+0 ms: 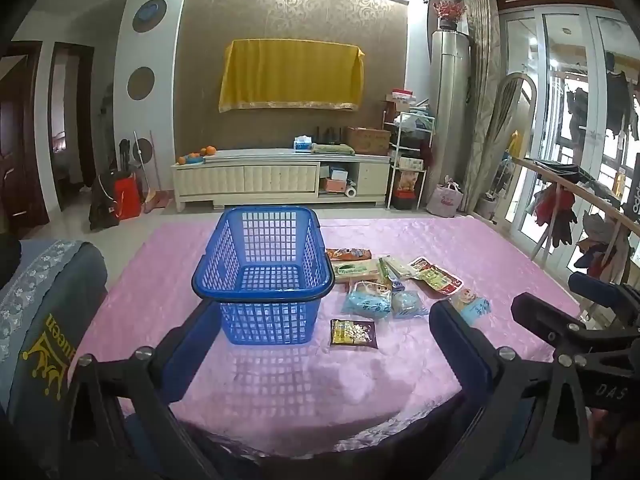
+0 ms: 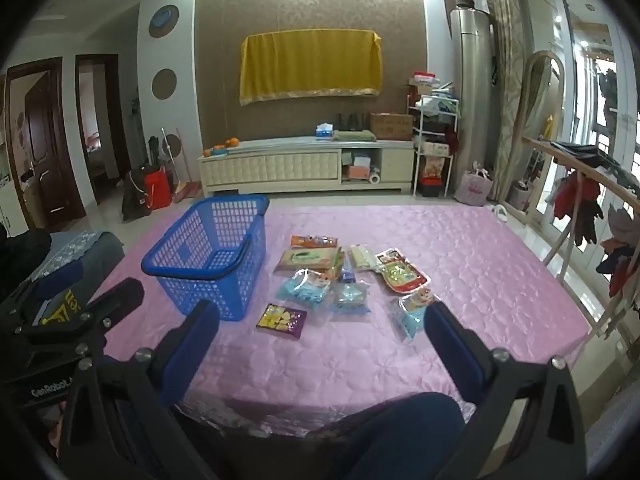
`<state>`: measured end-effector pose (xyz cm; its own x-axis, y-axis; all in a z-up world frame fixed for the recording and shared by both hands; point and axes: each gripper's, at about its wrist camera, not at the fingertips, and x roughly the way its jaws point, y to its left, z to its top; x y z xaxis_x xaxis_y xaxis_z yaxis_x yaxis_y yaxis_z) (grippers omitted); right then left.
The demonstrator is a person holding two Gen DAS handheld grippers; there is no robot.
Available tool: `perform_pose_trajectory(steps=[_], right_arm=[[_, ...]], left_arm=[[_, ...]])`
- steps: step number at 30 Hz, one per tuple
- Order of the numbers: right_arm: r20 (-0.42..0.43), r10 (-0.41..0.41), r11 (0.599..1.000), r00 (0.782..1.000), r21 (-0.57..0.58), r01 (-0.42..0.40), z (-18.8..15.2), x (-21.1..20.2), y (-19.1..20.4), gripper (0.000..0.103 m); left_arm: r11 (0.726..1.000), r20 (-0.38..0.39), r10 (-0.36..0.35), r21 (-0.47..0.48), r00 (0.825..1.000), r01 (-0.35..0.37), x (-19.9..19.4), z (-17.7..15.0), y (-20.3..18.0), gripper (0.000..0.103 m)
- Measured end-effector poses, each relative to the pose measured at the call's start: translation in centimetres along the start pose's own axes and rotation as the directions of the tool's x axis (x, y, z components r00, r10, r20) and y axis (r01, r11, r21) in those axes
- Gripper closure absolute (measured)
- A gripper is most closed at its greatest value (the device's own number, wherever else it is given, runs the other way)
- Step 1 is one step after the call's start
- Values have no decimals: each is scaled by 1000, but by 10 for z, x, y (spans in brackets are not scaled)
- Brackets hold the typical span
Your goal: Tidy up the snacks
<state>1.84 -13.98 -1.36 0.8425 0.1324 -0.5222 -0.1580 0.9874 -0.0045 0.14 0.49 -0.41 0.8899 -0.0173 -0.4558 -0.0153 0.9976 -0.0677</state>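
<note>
Both the left hand-held gripper (image 1: 320,344) and right hand-held gripper (image 2: 322,334) are hovering wide apart, holding nothing, facing the blue basket (image 1: 262,268) and snack packets (image 2: 320,280) lying on the pink bench (image 2: 480,272).

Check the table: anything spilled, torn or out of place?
Nothing stands out. The blue basket sits upright and empty on the pink tablecloth. The snack packets lie in a loose cluster beside it, a few overlapping, none visibly torn or spilled. Both tongs, left and right, are open and holding nothing.
</note>
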Motion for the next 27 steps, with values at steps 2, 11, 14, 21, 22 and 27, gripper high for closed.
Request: perform_pose_trajectory(steps=[2,11,14,21,22,27], right_arm=[[-2,4,1000,1000,2,-4,0,0,-2,0],[-10,2,1000,1000,-2,-2,1,1,-5,0],[-13,-2,1000,1000,-2,2,1,1,-7,0],[-17,-5,1000,1000,-8,5,-1,3,-2,0],[-19,-4,1000,1000,-7,4,-1,3,-2,0],[-26,2,1000,1000,-10,-2,2,4,-5,0]], left_arm=[[1000,-3,-2,-4,1000,2,1,1,0,0],[1000,-7,7,0,1000,-7,-1,1,2,0],[1000,-9,2,3,1000,-2,-2,2,2,0],[1000,-12,-4,-3,1000,4,0,2,3,0],[1000,-11,-4,-4,1000,4,0,2,3,0],[1000,-9,-6,-9,1000,6,-1,1,2,0]])
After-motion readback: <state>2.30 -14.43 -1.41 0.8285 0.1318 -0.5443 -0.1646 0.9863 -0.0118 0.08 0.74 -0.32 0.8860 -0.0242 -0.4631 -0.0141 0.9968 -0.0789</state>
